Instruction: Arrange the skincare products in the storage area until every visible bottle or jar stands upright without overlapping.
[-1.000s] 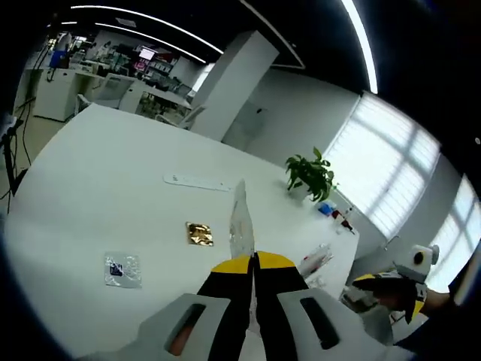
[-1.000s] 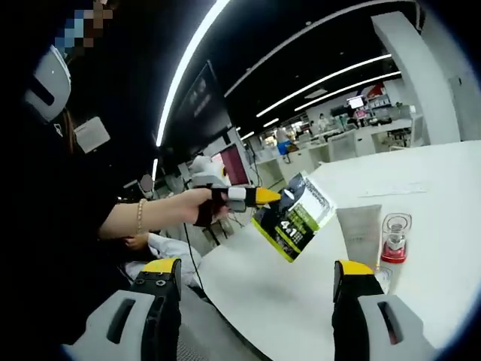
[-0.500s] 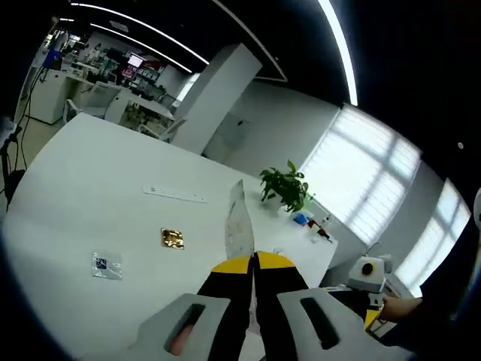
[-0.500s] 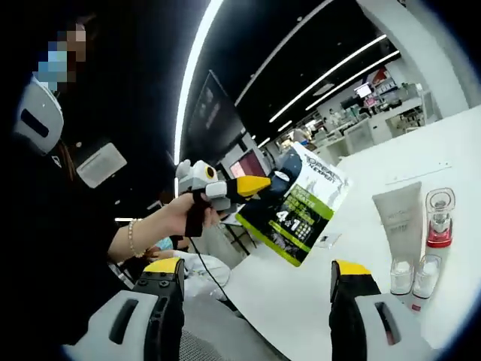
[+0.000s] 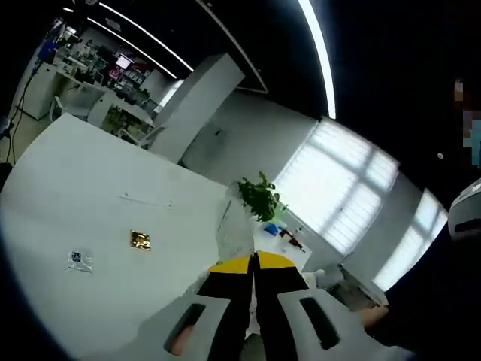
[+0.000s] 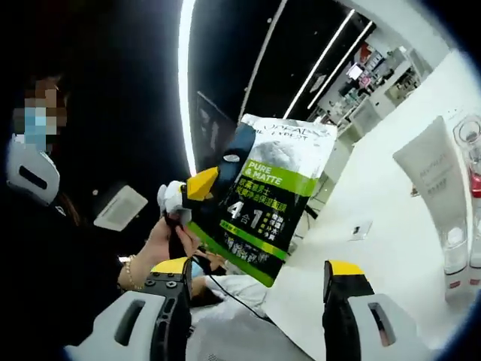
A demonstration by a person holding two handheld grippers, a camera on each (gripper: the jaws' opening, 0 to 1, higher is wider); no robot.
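Lifting further: left tool (image 6: 201, 183) clamped on the sachet (image 6: 264, 195), now higher off the desk (image 6: 391, 210); right tool (image 6: 255, 274) apart, idle.

The left gripper (image 5: 253, 265) is raised in the air, its yellow-tipped jaws pressed together on the edge of a sachet (image 6: 264, 204). Seen from the right gripper view, a hand (image 6: 167, 238) with a bracelet at the wrist grips its handle, forearm reaching in from the left. The right gripper (image 6: 258, 272) is held up facing it, its two jaws standing wide apart with nothing between them, pointing toward the packet.
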